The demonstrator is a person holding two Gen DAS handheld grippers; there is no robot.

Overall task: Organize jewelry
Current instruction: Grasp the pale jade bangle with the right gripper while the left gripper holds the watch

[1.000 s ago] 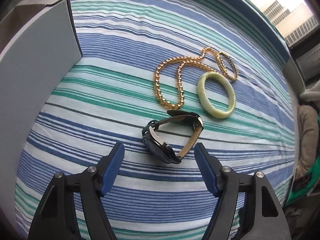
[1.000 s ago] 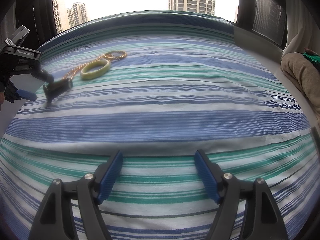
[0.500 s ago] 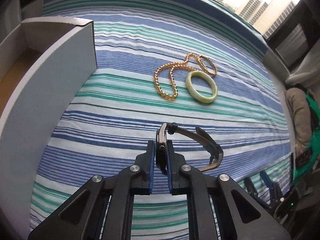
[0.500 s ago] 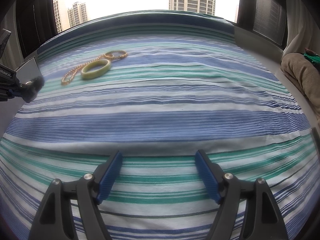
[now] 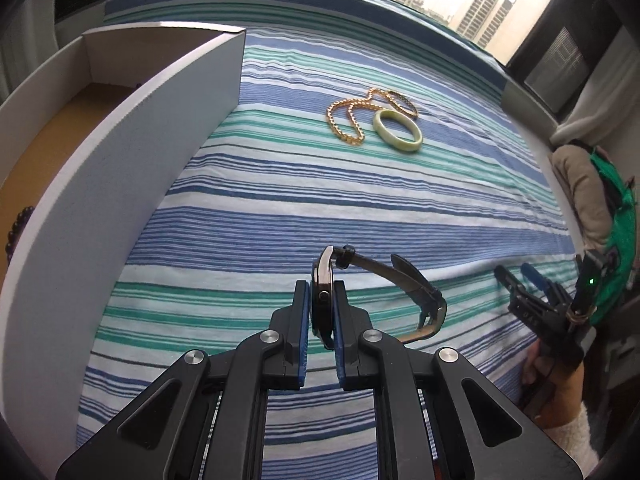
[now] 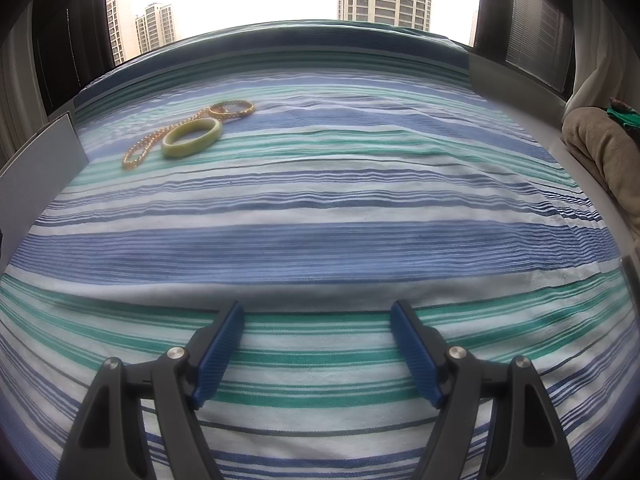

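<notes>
Your left tool is clenched on the watch, its strap trailing right above the striped bed. Your right tool sits released, well apart from the green bangle.

We are seeing the box wall rising along the left, blocking low passage that way; above its rim the way is lying open. Far ahead, the chain, bangle and bracelet are crowding together on the cloth. The right gripper is sitting at the right edge, with bare cloth stretching between.
</notes>
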